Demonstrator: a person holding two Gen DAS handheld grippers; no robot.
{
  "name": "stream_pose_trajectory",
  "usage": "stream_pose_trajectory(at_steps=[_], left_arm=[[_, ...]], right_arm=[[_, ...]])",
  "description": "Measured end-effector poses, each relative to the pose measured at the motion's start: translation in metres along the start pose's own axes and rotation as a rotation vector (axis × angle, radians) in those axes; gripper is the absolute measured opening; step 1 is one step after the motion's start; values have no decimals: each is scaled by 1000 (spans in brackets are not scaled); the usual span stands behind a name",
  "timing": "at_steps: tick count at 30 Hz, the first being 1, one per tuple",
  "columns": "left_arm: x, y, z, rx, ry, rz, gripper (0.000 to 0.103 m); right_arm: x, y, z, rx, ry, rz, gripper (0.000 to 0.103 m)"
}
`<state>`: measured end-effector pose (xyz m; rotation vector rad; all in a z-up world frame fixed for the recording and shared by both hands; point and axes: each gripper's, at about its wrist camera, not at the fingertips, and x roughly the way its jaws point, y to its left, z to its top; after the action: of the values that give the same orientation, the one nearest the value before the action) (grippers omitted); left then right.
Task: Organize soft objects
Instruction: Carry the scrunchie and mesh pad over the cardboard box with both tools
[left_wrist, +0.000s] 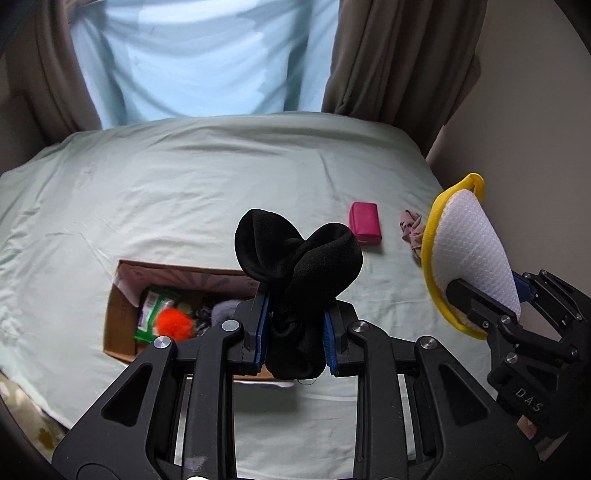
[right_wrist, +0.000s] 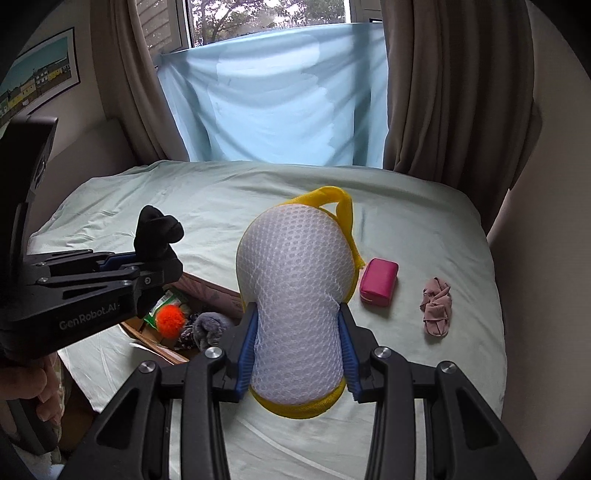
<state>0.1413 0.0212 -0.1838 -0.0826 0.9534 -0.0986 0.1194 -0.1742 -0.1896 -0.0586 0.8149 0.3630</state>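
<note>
My left gripper (left_wrist: 295, 317) is shut on a black sock (left_wrist: 299, 258) and holds it above the near right end of an open cardboard box (left_wrist: 118, 317) on the bed. The box holds an orange pompom (left_wrist: 173, 323), a green packet and grey soft items. My right gripper (right_wrist: 297, 332) is shut on a white mesh sponge with a yellow rim (right_wrist: 295, 273), held above the bed to the right of the box (right_wrist: 207, 291). The left gripper (right_wrist: 147, 273) and its sock (right_wrist: 157, 230) also show in the right wrist view. The right gripper (left_wrist: 491, 302) shows in the left wrist view.
A pink pouch (right_wrist: 378, 282) and a crumpled pale pink sock (right_wrist: 437, 306) lie on the pale green bed sheet (right_wrist: 424, 369) to the right. Brown curtains (right_wrist: 443, 92) and a light blue cloth (right_wrist: 273, 99) hang behind the bed. A wall stands at right.
</note>
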Motion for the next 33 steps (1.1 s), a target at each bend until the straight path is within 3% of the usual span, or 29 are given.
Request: stream_pose_trajectory(at_steps=[7,16,23,33], left_arm=[[4,88,-13,-46,60,25,21],[26,183,-14,-43,119,33,21],[66,217,-15,16,203,17,21],[125,233,-31,25,338,-7,21]], right_arm=[[11,65,7,69,50,-7,37],[67,150,14,146,151,11,37],[119,182,17,241,221,-11,37],[189,191,6,316,389,-15,37]])
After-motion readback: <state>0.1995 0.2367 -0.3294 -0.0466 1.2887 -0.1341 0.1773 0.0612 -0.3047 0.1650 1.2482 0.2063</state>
